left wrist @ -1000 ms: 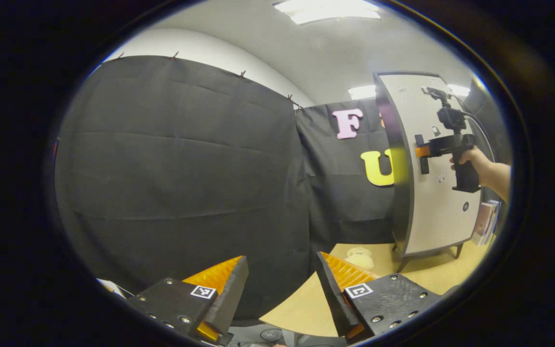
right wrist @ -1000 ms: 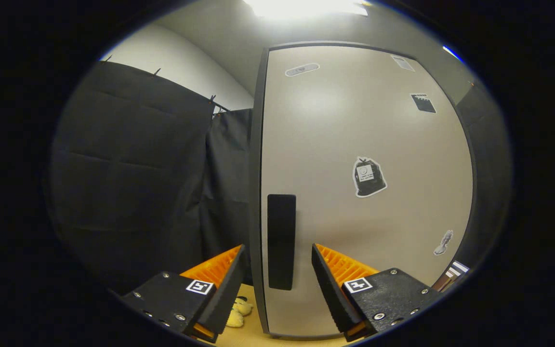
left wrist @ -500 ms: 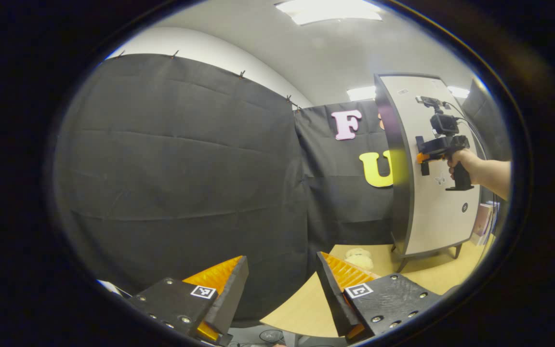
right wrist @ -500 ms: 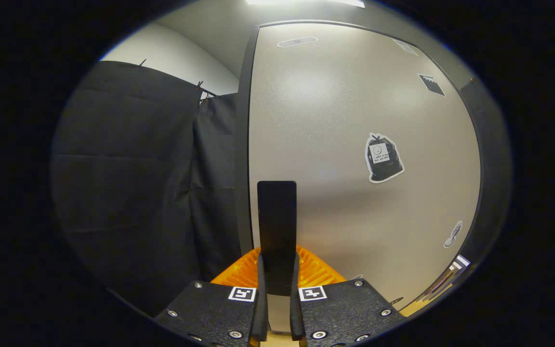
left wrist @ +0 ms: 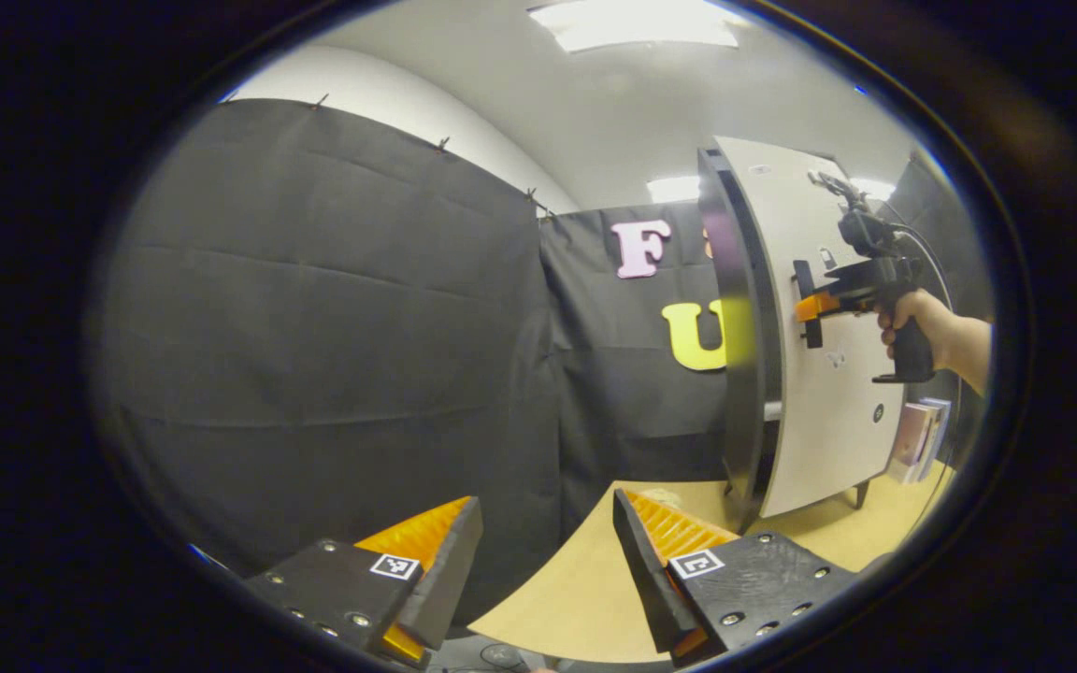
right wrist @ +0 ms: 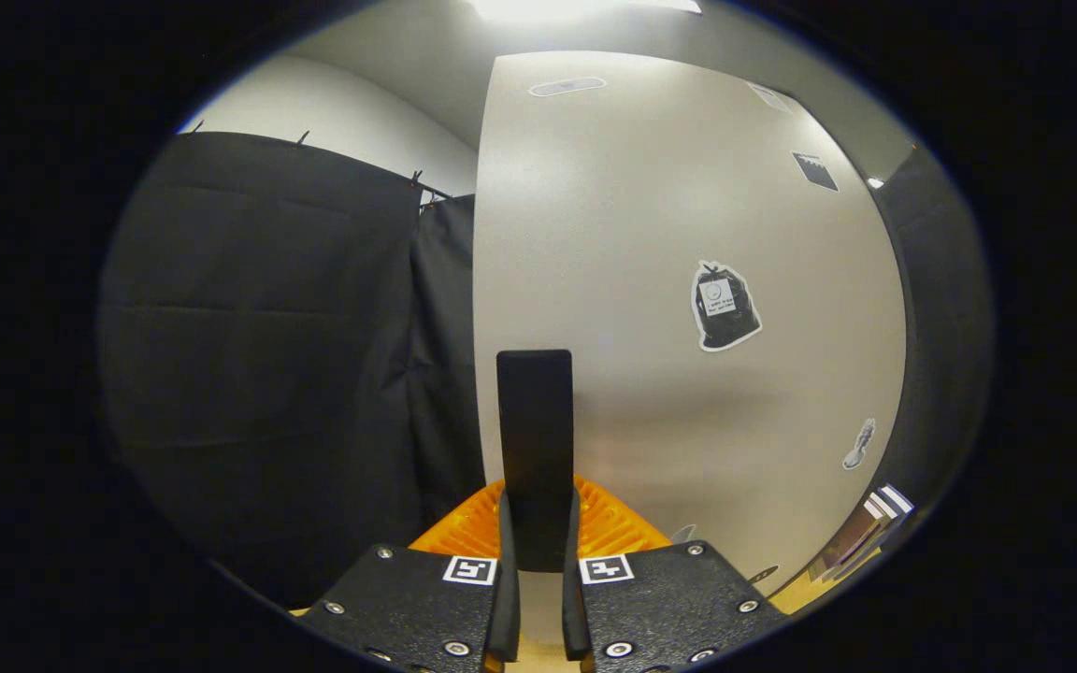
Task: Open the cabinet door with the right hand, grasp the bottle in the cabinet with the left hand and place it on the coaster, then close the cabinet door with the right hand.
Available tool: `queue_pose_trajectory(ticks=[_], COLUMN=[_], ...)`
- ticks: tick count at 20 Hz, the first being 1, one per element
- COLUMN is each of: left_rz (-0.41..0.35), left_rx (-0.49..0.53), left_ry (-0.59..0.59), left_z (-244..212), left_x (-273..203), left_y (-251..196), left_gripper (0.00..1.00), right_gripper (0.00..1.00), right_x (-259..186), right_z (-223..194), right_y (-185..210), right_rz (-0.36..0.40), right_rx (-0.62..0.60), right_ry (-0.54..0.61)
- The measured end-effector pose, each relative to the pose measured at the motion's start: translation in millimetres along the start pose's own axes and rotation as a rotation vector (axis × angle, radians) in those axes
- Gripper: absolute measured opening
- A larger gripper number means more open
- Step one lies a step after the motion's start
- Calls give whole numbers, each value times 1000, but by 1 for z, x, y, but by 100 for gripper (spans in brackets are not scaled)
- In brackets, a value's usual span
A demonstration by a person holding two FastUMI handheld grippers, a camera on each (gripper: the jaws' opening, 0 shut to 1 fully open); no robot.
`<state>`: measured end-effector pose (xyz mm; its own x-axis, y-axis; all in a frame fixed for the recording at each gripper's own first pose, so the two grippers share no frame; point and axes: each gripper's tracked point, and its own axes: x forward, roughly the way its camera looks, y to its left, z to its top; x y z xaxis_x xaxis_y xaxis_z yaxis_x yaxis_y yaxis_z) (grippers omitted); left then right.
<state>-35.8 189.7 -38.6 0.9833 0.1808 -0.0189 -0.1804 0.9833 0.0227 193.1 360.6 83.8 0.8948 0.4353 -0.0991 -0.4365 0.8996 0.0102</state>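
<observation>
The cabinet stands at the right of the left gripper view, its pale door (left wrist: 828,374) swung partly out from the dark frame (left wrist: 735,327). My right gripper (left wrist: 805,307) is shut on the black vertical door handle (right wrist: 535,449), a hand (left wrist: 917,322) behind it. In the right gripper view my right gripper (right wrist: 535,551) clamps that handle from both sides, the door (right wrist: 669,280) close in front. My left gripper (left wrist: 546,556) hangs open and empty over the table's near edge. The cabinet's inside is dark, so the bottle is hidden.
The light wooden table (left wrist: 595,579) runs from my left gripper to the cabinet's legs. Several books (left wrist: 912,435) lean at the cabinet's right side. Stickers (right wrist: 724,307) dot the door.
My right gripper closed on the handle and has pulled the door partly away from the frame. My left gripper stayed open and shifted only slightly.
</observation>
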Motion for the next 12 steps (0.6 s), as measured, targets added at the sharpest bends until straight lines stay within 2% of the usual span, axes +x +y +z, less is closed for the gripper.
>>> queue_pose_trajectory(ticks=[4,6,7,9,12], left_rz=[-62,-89,-101,-118,-138], left_rx=[-4,-6,-7,-8,-15], left_ry=[-19,-23,-22,-22,-27], left_z=[7,6,5,6,8], left_x=[5,5,6,7,4], left_y=[-31,-45,-51,-60,-64], left_gripper=[86,76,76,86,86], right_gripper=[18,18,18,18,18], right_x=[-14,-26,-31,-41,-59], right_z=[-1,-3,-4,-5,-5], right_y=[-6,-6,-6,-8,-12], right_rz=[21,23,25,28,36], right_rx=[4,1,3,7,4], right_ry=[-1,0,-1,-1,-2])
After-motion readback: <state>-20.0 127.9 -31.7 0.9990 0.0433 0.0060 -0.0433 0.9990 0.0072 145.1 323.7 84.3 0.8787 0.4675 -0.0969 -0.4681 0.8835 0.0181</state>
